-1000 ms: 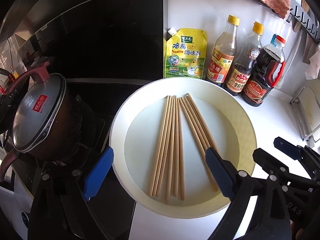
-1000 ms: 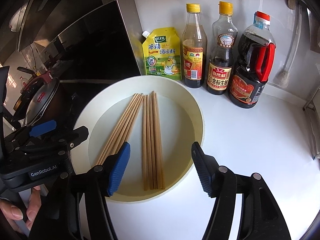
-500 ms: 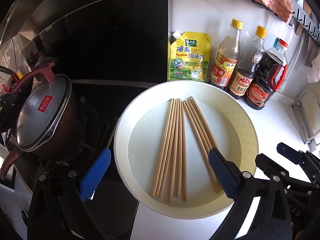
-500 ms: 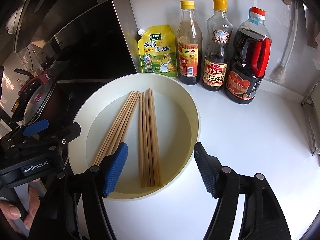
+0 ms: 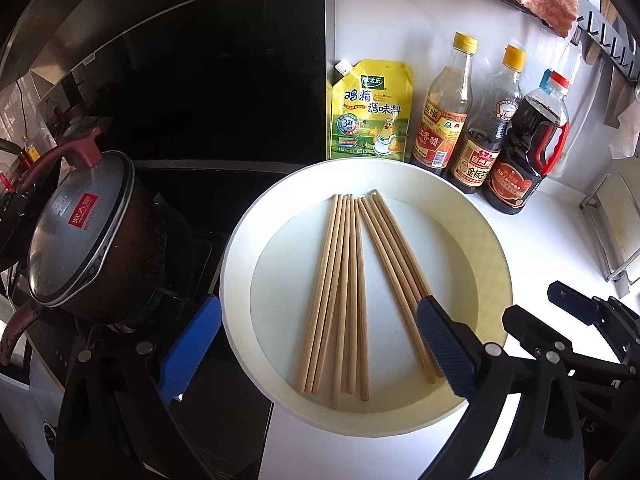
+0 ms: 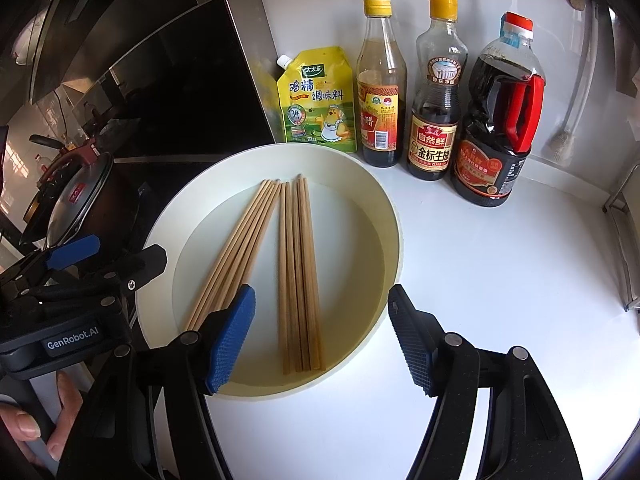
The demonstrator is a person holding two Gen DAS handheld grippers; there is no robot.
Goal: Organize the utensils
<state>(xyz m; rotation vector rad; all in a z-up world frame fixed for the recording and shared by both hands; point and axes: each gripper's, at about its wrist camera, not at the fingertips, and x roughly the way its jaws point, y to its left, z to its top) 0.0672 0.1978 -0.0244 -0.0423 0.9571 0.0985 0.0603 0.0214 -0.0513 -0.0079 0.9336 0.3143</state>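
Several wooden chopsticks lie in two bundles on a round white plate (image 5: 240,264). In the left wrist view the left bundle (image 5: 340,292) runs nearly straight and the right bundle (image 5: 394,260) fans off to the right. My left gripper (image 5: 318,304) hovers open over the plate's near-left side, its right pad above the end of the right bundle. In the right wrist view, my right gripper (image 6: 320,296) stands open over the straight bundle (image 6: 300,272), with the slanted bundle (image 6: 240,248) beside its left pad. Neither gripper holds anything.
A lidded pot (image 5: 80,232) sits on the black stove left of the plate. A yellow seasoning pouch (image 5: 370,116) and three sauce bottles (image 5: 480,140) line the back wall. A metal rack (image 5: 616,232) stands at the right. A hand (image 6: 36,432) holds the left gripper's handle.
The right gripper's jaws have spread a touch wider. Plate and chopsticks lie as before, and both grippers hover in the same spots.
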